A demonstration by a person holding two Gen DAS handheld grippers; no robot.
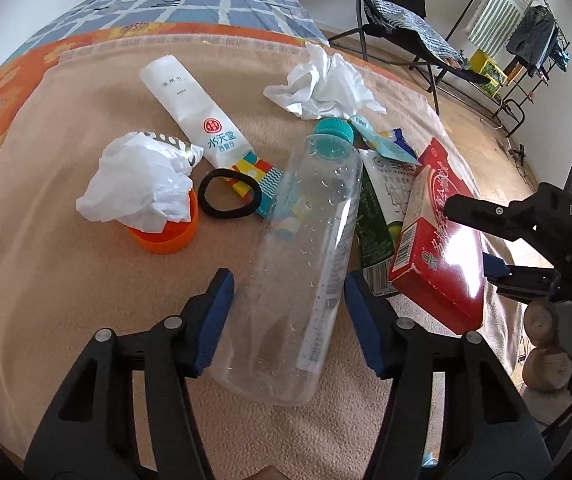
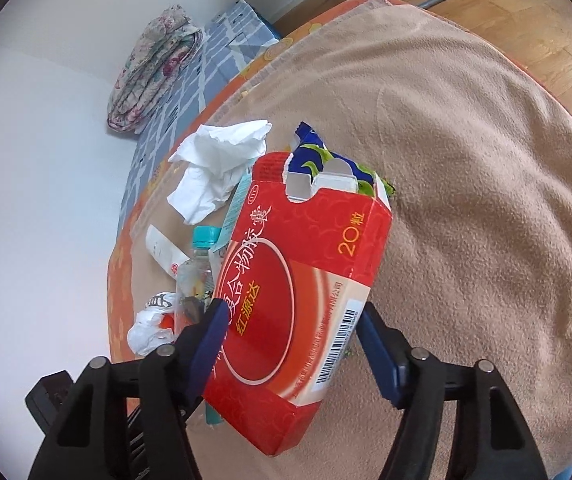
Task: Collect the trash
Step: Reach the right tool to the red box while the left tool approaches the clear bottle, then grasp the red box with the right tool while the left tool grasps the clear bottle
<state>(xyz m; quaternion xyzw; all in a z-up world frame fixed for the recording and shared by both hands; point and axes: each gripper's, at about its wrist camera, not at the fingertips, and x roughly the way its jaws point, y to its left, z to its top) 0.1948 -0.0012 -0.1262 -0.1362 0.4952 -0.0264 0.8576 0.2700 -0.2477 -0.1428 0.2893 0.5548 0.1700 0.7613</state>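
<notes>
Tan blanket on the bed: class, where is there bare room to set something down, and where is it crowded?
Free: the tan blanket right of the red box in the right wrist view, and the near-left stretch below the orange cup in the left wrist view. Crowded: the middle, around the clear bottle, black hair tie and crumpled tissues.

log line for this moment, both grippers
left gripper: open astride clear bottle | right gripper: shut on red box | surface: tan blanket
</notes>
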